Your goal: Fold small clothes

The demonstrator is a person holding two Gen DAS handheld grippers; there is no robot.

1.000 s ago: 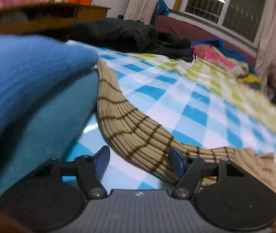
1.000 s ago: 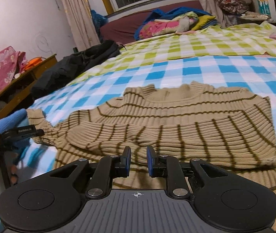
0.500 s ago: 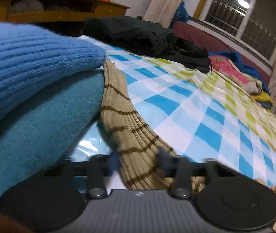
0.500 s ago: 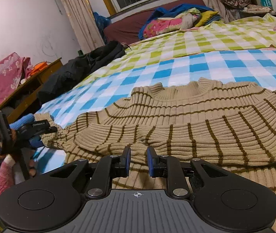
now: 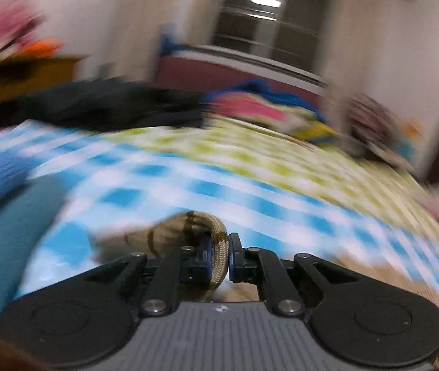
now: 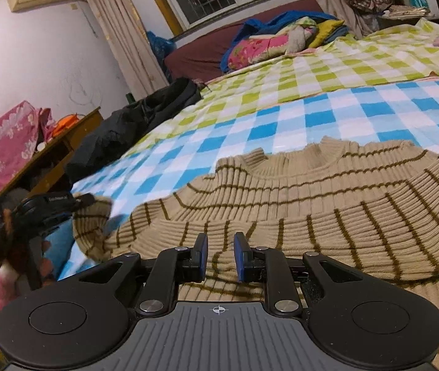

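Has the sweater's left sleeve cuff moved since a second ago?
Yes. In the right wrist view the sleeve cuff, pinched in the left gripper, now hangs raised off the checked bedsheet; before, it lay flat beside the blue clothes.

a tan ribbed sweater (image 6: 327,204) with thin brown stripes lies flat on the checked bed, collar toward the window, its body creased across the middle. its sleeve (image 5: 188,232) at the left is lifted off the bed, its cuff bunched and pinched.
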